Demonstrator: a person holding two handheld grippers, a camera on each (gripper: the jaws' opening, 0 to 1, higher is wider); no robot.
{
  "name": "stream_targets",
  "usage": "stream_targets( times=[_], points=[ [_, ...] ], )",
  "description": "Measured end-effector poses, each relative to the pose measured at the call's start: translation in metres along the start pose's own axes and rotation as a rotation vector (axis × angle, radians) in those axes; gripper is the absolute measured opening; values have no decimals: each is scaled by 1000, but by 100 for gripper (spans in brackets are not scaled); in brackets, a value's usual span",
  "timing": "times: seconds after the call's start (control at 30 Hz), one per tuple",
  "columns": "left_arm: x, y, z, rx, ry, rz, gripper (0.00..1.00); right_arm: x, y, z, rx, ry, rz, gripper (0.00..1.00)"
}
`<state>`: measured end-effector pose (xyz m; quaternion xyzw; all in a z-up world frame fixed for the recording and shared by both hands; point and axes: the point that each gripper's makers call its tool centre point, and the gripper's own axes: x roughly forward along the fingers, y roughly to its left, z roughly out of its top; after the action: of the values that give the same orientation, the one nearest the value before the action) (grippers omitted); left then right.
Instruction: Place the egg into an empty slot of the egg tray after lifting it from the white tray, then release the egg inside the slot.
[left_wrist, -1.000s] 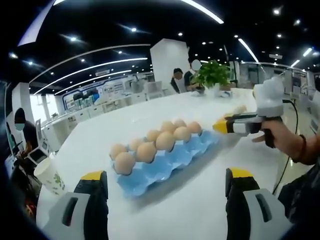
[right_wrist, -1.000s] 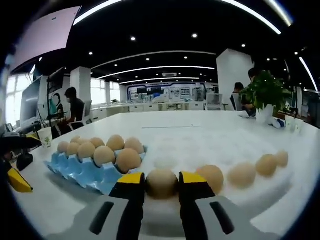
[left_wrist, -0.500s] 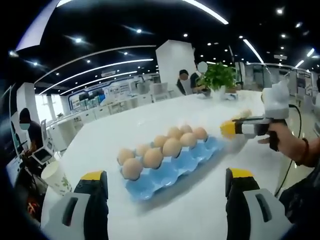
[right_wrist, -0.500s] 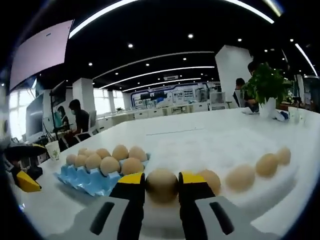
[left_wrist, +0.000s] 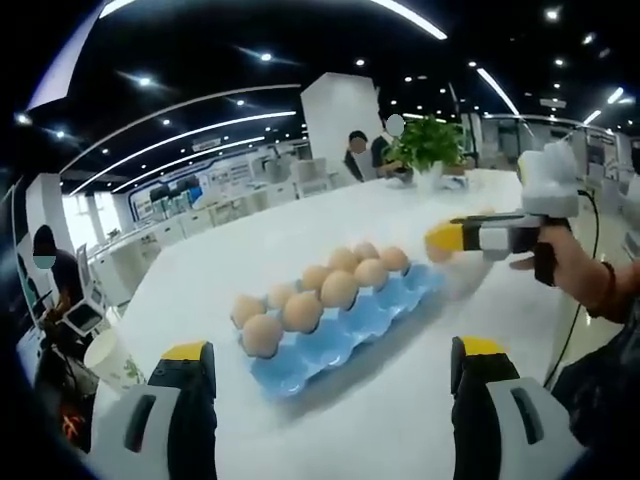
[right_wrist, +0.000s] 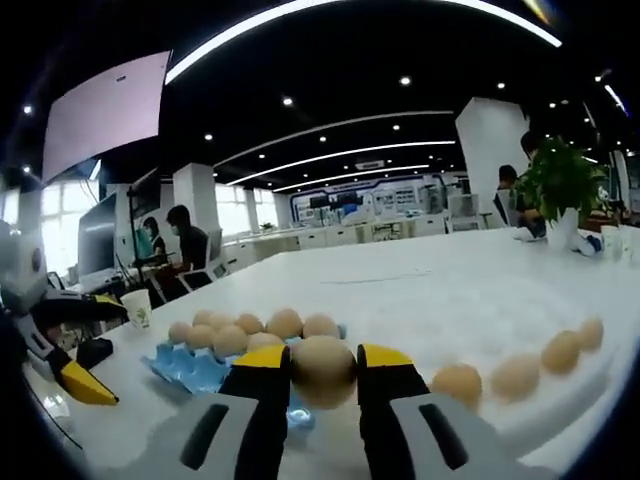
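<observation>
Right gripper (right_wrist: 323, 375) pinches the egg (right_wrist: 323, 370) across its middle, left gripper (left_wrist: 330, 375) spread empty; thin shell, smooth, light—squeeze gently.

we see the right gripper (right_wrist: 323, 375) w/ the egg (right_wrist: 323, 368) now lifted off the white tray (right_wrist: 560, 395) & moved toward the egg tray (right_wrist: 190, 368); in left gripper view it's nearer the tray's far end.
</observation>
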<state>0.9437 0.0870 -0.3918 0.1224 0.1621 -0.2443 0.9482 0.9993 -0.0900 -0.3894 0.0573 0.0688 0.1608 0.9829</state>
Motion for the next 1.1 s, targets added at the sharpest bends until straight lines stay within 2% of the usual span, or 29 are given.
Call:
stream_targets(
  times=[0.23, 0.5, 1.1],
  points=[
    [1, 2, -1, 23, 17, -13, 100, 12, 45, -1, -21, 8, 123, 27],
    [2, 4, -6, 31, 34, -26, 100, 23, 87, 0, -51, 20, 227, 27],
    [0, 8, -9, 27, 36, -53, 100, 34, 139, -8, -61, 49, 372, 27]
  ],
)
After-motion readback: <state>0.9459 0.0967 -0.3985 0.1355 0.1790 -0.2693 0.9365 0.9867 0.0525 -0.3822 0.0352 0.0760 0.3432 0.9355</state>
